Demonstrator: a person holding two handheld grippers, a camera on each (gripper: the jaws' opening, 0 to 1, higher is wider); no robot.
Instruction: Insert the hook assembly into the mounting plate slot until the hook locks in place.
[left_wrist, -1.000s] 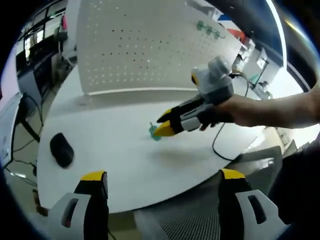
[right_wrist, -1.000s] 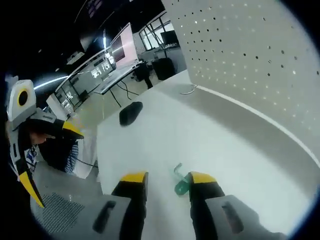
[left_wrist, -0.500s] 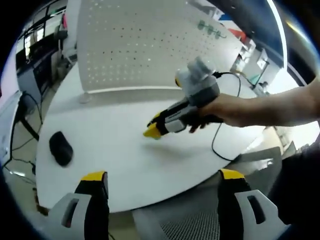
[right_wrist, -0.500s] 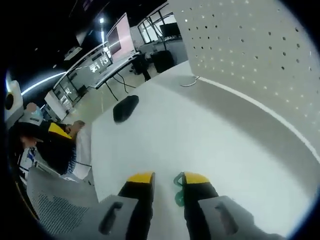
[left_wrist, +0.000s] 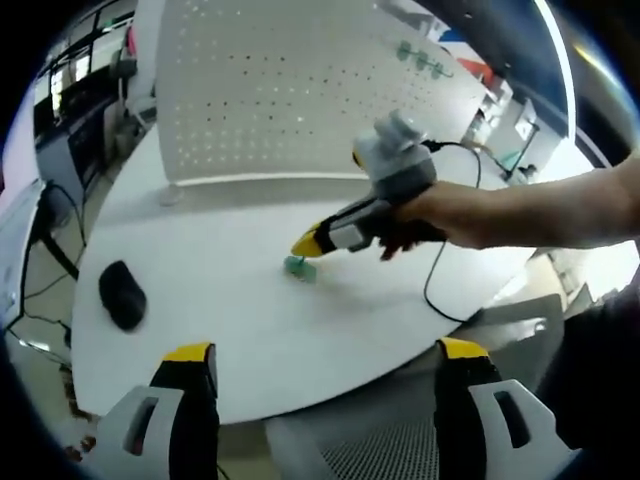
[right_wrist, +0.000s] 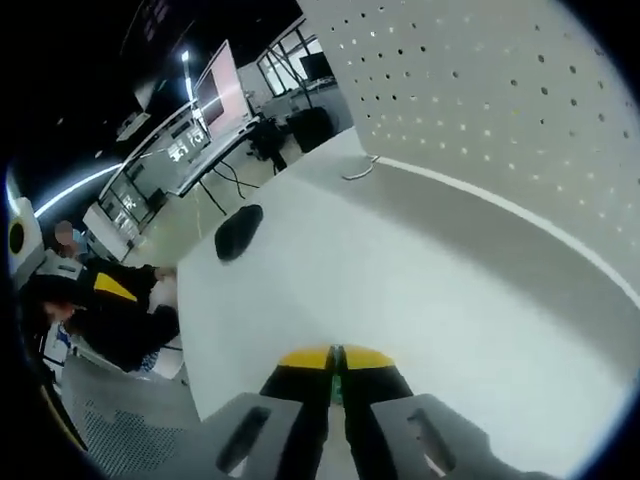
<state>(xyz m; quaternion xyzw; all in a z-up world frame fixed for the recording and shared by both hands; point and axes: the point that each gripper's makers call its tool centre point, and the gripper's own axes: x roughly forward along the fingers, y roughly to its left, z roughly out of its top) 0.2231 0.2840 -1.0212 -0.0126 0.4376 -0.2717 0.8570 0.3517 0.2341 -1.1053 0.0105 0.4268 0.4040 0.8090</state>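
A small green hook (left_wrist: 298, 266) sits at the tips of my right gripper (left_wrist: 312, 243), just over the white table (left_wrist: 200, 330). In the right gripper view the jaws of that gripper (right_wrist: 335, 358) are pressed together, with a thin green sliver of the hook (right_wrist: 335, 385) between them. The white perforated mounting plate (left_wrist: 300, 90) stands upright at the table's far side, close on the right in the right gripper view (right_wrist: 500, 120). My left gripper (left_wrist: 325, 355) hangs open over the table's near edge, holding nothing.
A black mouse (left_wrist: 122, 297) lies at the table's left, also in the right gripper view (right_wrist: 238, 230). A black cable (left_wrist: 440, 290) loops at the right. Green hooks (left_wrist: 420, 58) hang high on the plate. A mesh chair seat (left_wrist: 380, 450) is below the near edge.
The right gripper's jaws have closed from a narrow gap onto the green hook. The left gripper has held still.
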